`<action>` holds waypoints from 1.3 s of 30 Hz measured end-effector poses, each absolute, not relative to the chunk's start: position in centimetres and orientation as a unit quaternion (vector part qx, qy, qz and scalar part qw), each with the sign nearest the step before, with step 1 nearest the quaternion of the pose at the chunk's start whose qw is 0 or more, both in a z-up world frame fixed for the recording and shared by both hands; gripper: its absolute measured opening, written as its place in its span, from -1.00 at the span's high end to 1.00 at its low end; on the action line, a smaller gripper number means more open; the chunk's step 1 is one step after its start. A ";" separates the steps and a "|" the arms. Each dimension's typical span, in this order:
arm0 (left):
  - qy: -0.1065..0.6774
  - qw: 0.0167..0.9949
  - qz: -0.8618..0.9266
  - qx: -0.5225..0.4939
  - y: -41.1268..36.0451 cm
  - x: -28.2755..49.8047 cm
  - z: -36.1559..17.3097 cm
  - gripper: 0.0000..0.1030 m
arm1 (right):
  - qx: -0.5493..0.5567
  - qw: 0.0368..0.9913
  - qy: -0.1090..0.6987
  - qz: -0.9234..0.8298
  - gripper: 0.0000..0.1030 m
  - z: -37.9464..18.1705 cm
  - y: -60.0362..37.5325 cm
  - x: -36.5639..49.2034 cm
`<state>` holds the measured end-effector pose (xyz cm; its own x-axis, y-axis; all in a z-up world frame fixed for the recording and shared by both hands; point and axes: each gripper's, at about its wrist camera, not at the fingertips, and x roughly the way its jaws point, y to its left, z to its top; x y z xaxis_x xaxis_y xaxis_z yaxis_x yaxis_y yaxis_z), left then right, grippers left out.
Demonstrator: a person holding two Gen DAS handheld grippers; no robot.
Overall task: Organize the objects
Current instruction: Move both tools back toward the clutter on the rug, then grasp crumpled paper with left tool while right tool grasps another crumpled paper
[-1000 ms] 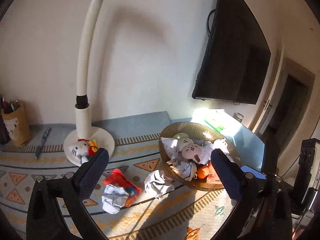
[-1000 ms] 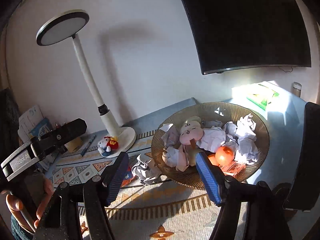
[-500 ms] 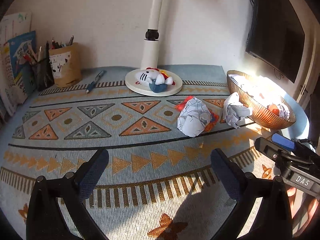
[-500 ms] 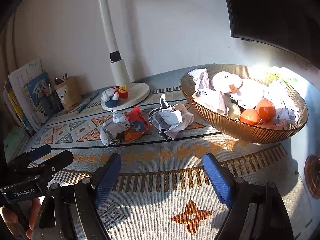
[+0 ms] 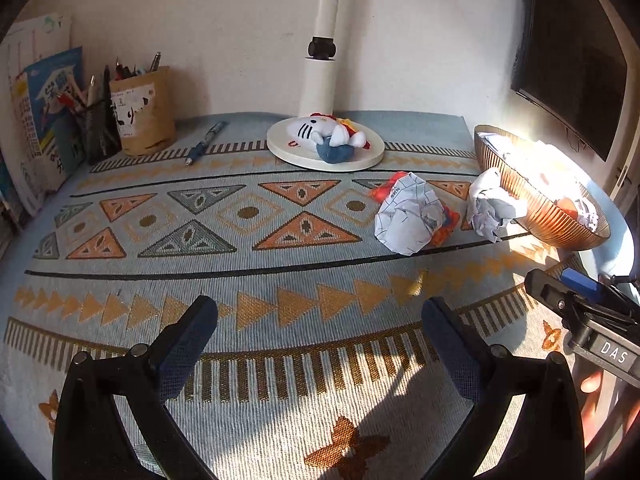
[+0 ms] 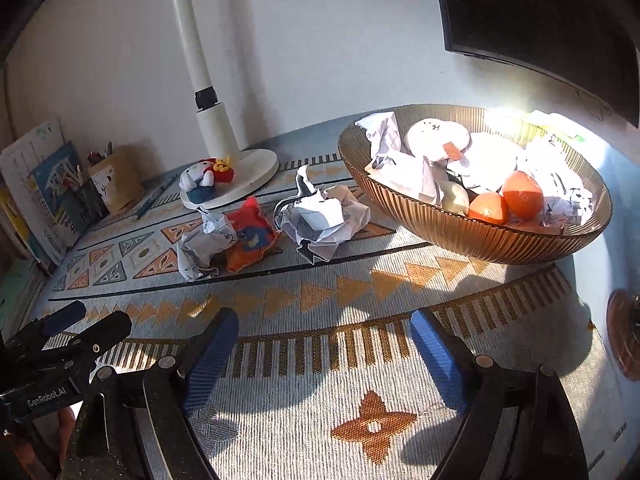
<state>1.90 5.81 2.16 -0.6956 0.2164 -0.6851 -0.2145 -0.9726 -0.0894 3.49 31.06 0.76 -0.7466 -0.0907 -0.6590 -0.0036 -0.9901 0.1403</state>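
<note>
Two crumpled paper balls (image 5: 406, 216) (image 5: 494, 208) lie on the patterned mat beside a brown ribbed bowl (image 5: 540, 220); a red-orange packet (image 6: 250, 236) lies between them. The bowl (image 6: 460, 232) holds crumpled paper, two oranges (image 6: 522, 194) and a plush. A Hello Kitty plush (image 5: 324, 132) lies on the white lamp base (image 5: 280, 148). My left gripper (image 5: 320, 344) is open and empty, low over the mat's near edge. My right gripper (image 6: 324, 352) is open and empty, in front of the bowl and paper balls (image 6: 324, 220).
A brown pen cup (image 5: 142, 116) and a black mesh holder (image 5: 98, 128) stand at the back left with books (image 5: 44, 120). A blue pen (image 5: 204, 142) lies near them. A dark screen (image 5: 568, 60) hangs on the right wall. A round coaster (image 6: 624, 336) lies at the right.
Both grippers have come down from a raised view to low over the mat's near edge. They have stayed open and empty; the objects have not moved.
</note>
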 end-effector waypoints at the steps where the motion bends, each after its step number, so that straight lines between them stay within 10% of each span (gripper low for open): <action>1: 0.001 0.116 0.921 -0.371 5.8 2.0 2.2 -0.98 | 0.355 0.024 -0.067 -0.932 -0.69 0.7 31.0 3.5; 14: 0.036 0.145 0.910 -0.388 7.1 1.4 2.4 -0.98 | 0.409 0.055 -0.084 -0.907 -0.69 -0.3 31.2 1.4; 22: 0.078 0.213 0.894 -0.386 9.8 -1.6 4.2 -0.94 | 0.452 0.096 -0.259 -0.848 -0.69 0.3 33.9 -3.9; 29: 0.080 0.251 0.866 -0.425 12.9 -6.2 2.4 -0.63 | 0.432 0.061 -0.279 -0.855 -0.64 0.3 34.0 -8.4; 32: 0.067 0.260 0.860 -0.435 13.7 -7.4 1.7 -0.60 | 0.442 0.069 -0.277 -0.850 -0.19 -0.5 33.6 -9.7; 34: 0.053 0.270 0.851 -0.447 14.0 -7.9 1.2 -0.05 | 0.436 0.079 -0.273 -0.854 -0.12 -0.9 33.3 -9.8; 39: 0.068 0.273 0.859 -0.427 13.9 -6.0 1.3 0.27 | 0.411 0.081 -0.247 -0.874 -0.03 -0.6 33.1 -8.0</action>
